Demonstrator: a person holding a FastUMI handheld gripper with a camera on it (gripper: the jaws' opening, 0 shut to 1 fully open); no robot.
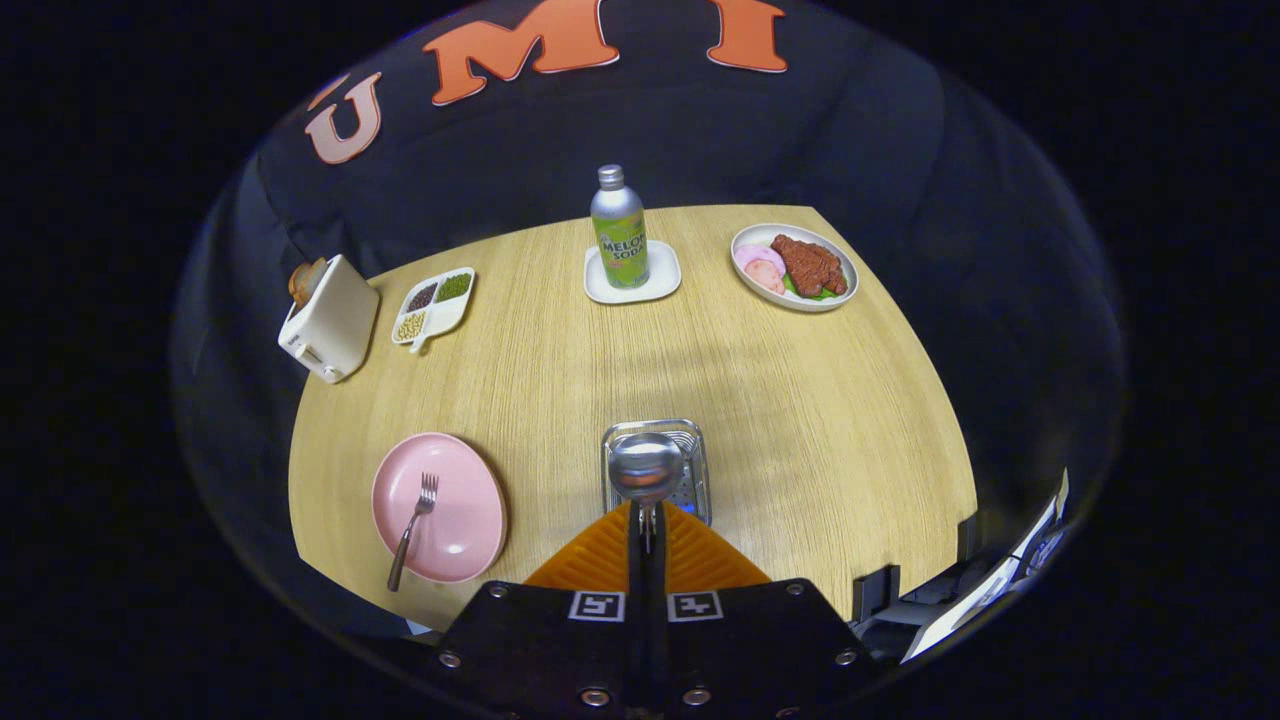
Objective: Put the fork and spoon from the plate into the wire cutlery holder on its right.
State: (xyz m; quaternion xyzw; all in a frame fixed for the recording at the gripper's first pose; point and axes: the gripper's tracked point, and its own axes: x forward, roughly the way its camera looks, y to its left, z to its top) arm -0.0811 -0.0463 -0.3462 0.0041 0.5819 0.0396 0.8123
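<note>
A spoon point(646, 468) stands clamped between the closed fingers of the tool point(647, 522), its bowl raised just ahead of the fingertips and directly over the wire cutlery holder point(692, 470), whose rim and mesh floor show around and behind the bowl. The spoon's handle is largely hidden between the fingers, and whether its bowl touches the holder cannot be told. To the holder's left, well apart from it, a fork point(414, 525) lies tines-away on the pink plate point(462, 515), its handle running past the plate's near rim toward the near edge of the counter point(800, 400). The tool points straight along the counter, level with the holder, fingers pressed together on the spoon's neck. Bare wood opens wide beyond and to the right of the holder. At the far side stand a soda bottle point(619, 228) on a small white tray point(661, 285), a plate of food point(797, 266) near the far right corner, a divided dish of beans point(434, 306), and a white toaster point(328, 318) at the far left edge, with something brown in its slot.
</note>
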